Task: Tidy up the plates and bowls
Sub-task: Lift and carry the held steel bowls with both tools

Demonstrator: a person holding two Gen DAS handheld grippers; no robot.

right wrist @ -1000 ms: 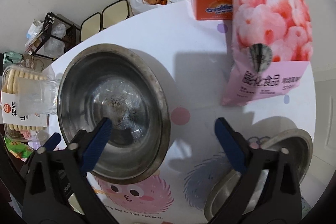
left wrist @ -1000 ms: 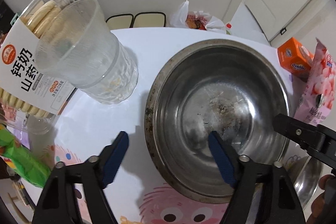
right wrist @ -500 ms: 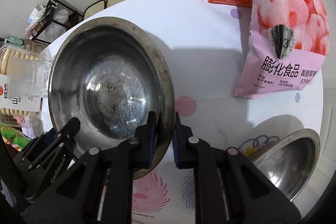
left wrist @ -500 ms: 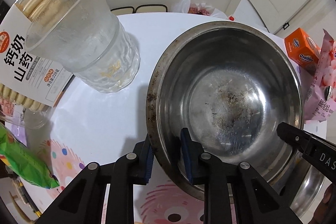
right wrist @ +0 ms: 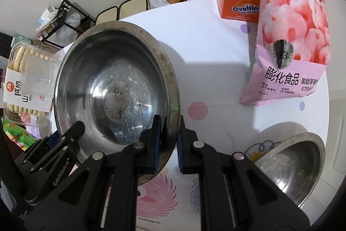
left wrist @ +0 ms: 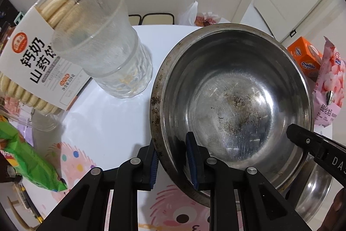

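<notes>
A large steel bowl (left wrist: 233, 105) with a stained bottom is tilted and raised off the white table (left wrist: 103, 122). My left gripper (left wrist: 172, 159) is shut on its near left rim. My right gripper (right wrist: 169, 142) is shut on the opposite rim of the same bowl (right wrist: 116, 92); its arm shows at the right of the left wrist view. A smaller steel bowl (right wrist: 289, 166) sits on the table at the lower right and also shows in the left wrist view (left wrist: 315, 194).
A clear plastic cup (left wrist: 103, 51) and a biscuit pack (left wrist: 32, 57) stand left of the big bowl. A green snack bag (left wrist: 26, 157) lies at the lower left. An orange Ovaltine box (right wrist: 237, 1) and a pink snack bag (right wrist: 292, 36) stand at the right.
Both grippers closed on the big bowl's rim from open. The bowl has since risen and tilted.
</notes>
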